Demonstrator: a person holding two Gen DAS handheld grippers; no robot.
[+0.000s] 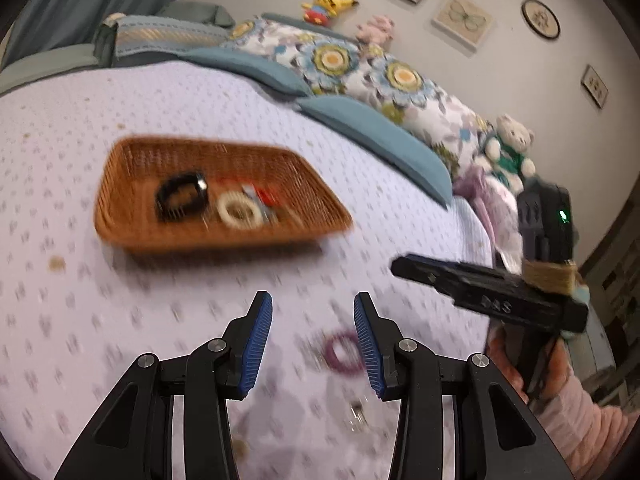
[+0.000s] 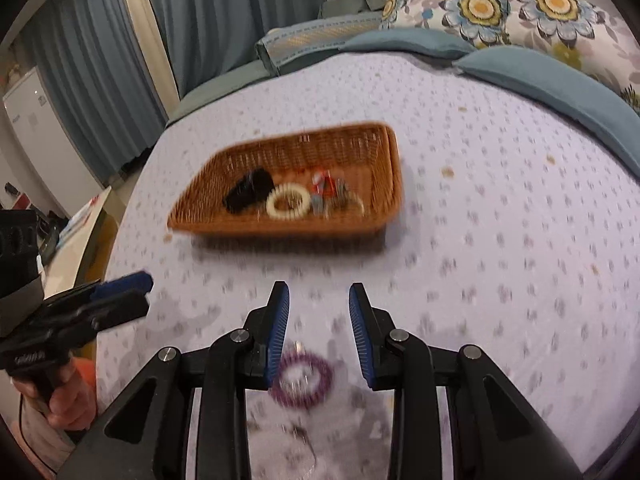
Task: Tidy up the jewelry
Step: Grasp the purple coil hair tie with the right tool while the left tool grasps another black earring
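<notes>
On the lilac-patterned bedspread (image 1: 120,100) sits a shallow brown wicker basket (image 1: 132,236), and both wrist views show it ahead of the grippers, blurred by motion. Inside the basket lie a black band-like piece (image 1: 182,198), a cream beaded bracelet (image 1: 240,211) just beside it, and a small jumble with red and grey parts (image 1: 266,198) next to that; what the jumble is made of cannot be told from the blur.

Nearer the cameras, a purple beaded bracelet (image 2: 306,378) lies on the bedspread, well apart from the basket. From the right wrist it shows between and below the blue pads of the right gripper (image 2: 319,296), whose jaws stand wide apart with nothing between them. A small silvery metal piece (image 2: 302,434) lies close to the bracelet, nearer the camera; its shape is too smeared to name.

The left gripper (image 1: 313,304) also has its jaws spread and holds nothing. In its view the purple bracelet shows partly behind the inner edge of the right-side pad (image 1: 366,336), and the right gripper appears side-on at the right edge of the picture, held in a hand (image 1: 516,364).

Behind the bedspread are blue pillows (image 1: 380,132), floral cushions (image 1: 400,76) and a white plush bear (image 1: 510,144), with framed pictures (image 1: 464,18) on the wall and blue curtains (image 2: 224,12) to the left
</notes>
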